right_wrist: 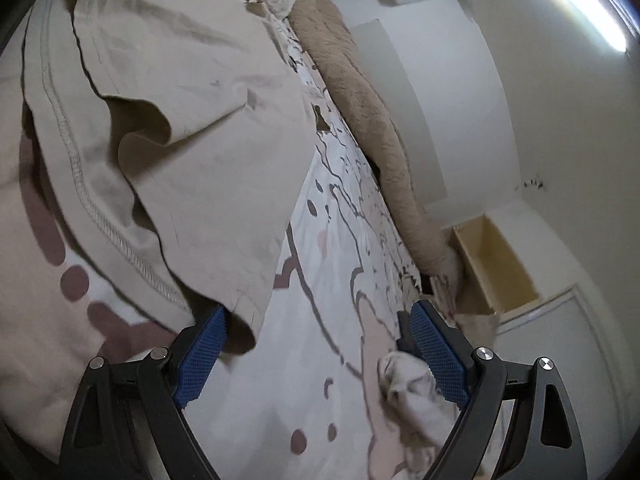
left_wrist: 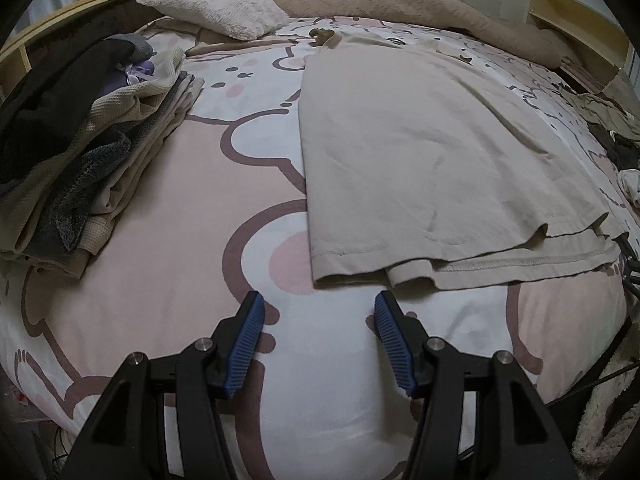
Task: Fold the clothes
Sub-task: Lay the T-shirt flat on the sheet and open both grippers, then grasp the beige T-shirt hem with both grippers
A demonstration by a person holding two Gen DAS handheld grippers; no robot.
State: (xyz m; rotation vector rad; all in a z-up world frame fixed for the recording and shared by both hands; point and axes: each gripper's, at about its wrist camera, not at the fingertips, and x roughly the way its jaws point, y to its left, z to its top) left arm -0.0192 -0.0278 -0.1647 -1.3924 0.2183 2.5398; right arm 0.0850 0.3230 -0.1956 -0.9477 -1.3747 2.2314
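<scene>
A beige garment (left_wrist: 420,152) lies spread flat on the bed's pink-and-white cartoon sheet (left_wrist: 180,220), its stitched hem toward me. My left gripper (left_wrist: 319,304) hovers just short of that hem's left corner, open, with only sheet between its blue pads. In the tilted right wrist view the same garment (right_wrist: 180,80) fills the upper left. My right gripper (right_wrist: 318,312) stands wide open at the garment's corner, which drapes over the tip of the left finger (right_wrist: 204,352). No pad presses on the cloth.
A stack of folded clothes (left_wrist: 80,128) sits at the left of the bed, with a fluffy white pillow (left_wrist: 216,8) and brown blanket (left_wrist: 400,4) at the back. Loose dark and light garments (left_wrist: 616,136) lie at the right edge. A small white cloth (right_wrist: 412,396) rests by my right finger.
</scene>
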